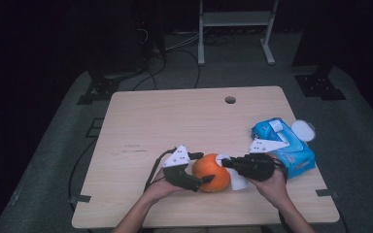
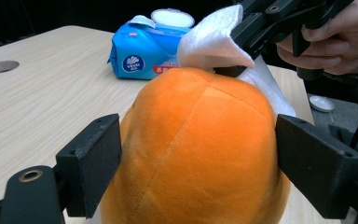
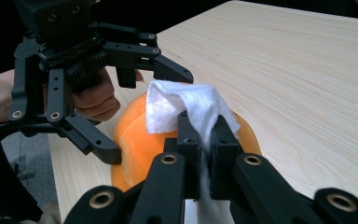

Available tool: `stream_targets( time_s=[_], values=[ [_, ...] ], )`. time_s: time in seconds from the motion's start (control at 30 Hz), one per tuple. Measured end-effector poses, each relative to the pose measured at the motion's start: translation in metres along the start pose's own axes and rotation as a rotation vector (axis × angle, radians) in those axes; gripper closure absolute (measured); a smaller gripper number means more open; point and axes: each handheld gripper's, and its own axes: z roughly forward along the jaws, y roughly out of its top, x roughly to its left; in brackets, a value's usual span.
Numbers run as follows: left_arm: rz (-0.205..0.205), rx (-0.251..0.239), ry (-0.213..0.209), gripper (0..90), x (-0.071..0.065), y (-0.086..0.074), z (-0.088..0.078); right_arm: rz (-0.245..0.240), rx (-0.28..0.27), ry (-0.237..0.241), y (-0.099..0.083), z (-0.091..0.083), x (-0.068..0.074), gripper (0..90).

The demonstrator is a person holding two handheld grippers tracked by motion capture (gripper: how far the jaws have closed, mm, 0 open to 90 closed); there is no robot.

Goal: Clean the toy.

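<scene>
An orange plush ball (image 1: pixel 212 175) lies near the table's front edge. My left gripper (image 1: pixel 205 167) reaches around it from the left, jaws wide. In the left gripper view the ball (image 2: pixel 200 154) sits between the two pads (image 2: pixel 95 163), which rest at its sides without visibly squeezing it. My right gripper (image 1: pixel 225 162) comes from the right, shut on a white wipe (image 3: pixel 182 105) and holding it against the top of the ball (image 3: pixel 135 140). The wipe (image 1: pixel 236 180) also hangs down the ball's right side. The right gripper view shows the left gripper (image 3: pixel 151 119) straddling the ball.
A blue pack of wet wipes (image 1: pixel 286 145) lies at the right edge of the wooden table (image 1: pixel 175 116), its white lid (image 1: pixel 303 130) flipped open. A cable hole (image 1: pixel 230 100) sits at the back. Both forearms enter from the bottom.
</scene>
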Motion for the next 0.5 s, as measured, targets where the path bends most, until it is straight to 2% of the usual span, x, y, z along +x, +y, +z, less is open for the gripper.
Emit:
stream_targets(
  time_s=[0.07,0.2,0.3,0.37,0.4,0.43,0.47,0.5],
  values=[
    [0.003,0.002,0.001,16.0,0.0,0.0,0.0,-0.001,0.001,0.002,-0.001,0.0,0.0,84.8],
    [-0.019,0.002,0.001,12.0,0.002,-0.002,0.001,0.001,0.001,0.011,-0.001,0.0,-0.001,84.8],
    [-0.041,-0.009,-0.013,9.0,0.005,-0.004,0.003,0.0,0.002,0.011,-0.001,0.0,-0.001,84.8],
    [-0.058,0.008,-0.03,6.3,0.007,-0.008,0.005,0.0,0.002,0.01,-0.001,-0.001,-0.001,84.7],
    [-0.051,0.01,-0.031,6.0,0.007,-0.01,0.006,0.002,-0.001,0.007,-0.001,-0.001,-0.002,84.7],
    [-0.045,0.005,-0.035,6.5,0.007,-0.011,0.006,0.0,-0.005,0.004,-0.002,-0.001,-0.003,84.7],
    [-0.047,0.005,-0.039,9.5,0.007,-0.011,0.006,0.008,-0.007,0.004,-0.002,-0.001,-0.003,84.7],
    [-0.031,0.005,-0.027,14.7,0.006,-0.011,0.005,0.013,-0.005,0.004,-0.002,-0.001,-0.004,84.7]
  ],
)
